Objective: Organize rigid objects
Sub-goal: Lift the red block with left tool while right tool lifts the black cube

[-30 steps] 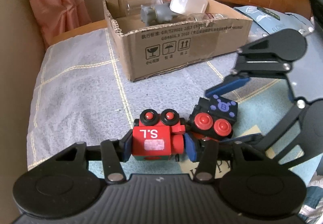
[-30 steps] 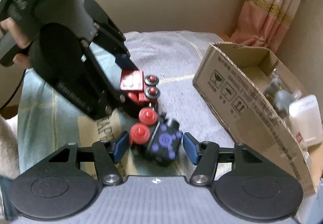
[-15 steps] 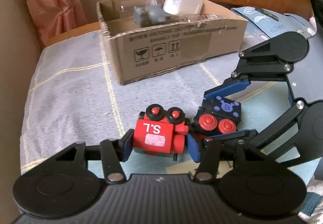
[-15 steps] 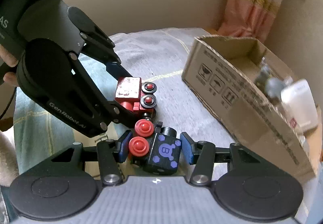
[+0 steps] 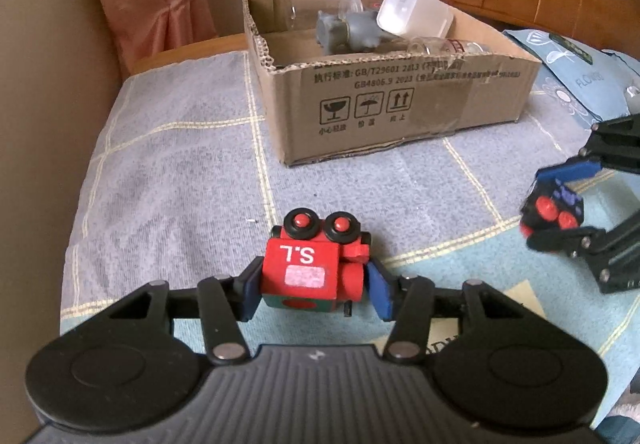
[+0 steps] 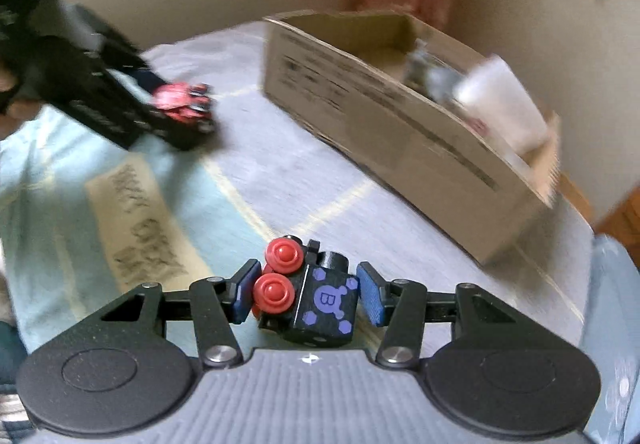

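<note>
Bed (image 5: 168, 172): grey-blue checked cover with pale yellow lines; it carries everything here.
Cardboard box (image 5: 400, 100): open-topped, lying toward the head of the bed, apparently the collecting bin. Its side reads "GB4806.9", "GB/T29601" and 3 handling symbols.
White container (image 5: 416, 10): already in the box, tilted beside a grey part and clear jars.
Left hand-held gripper (image 5: 316, 282): blue pads clamped on the red toy engine, jaws easing tighter.
Red toy engine (image 5: 310, 270): held at its ends, wheels toward the box; "S.L" reads inverted, over a worn white label.
Right hand-held gripper (image 6: 306, 292): jaws opening, though both pads look to touch the black toy car.
Black toy car (image 6: 320, 302): between the pads, purple "B" emblem up, 2 red wheels leftward.
</note>
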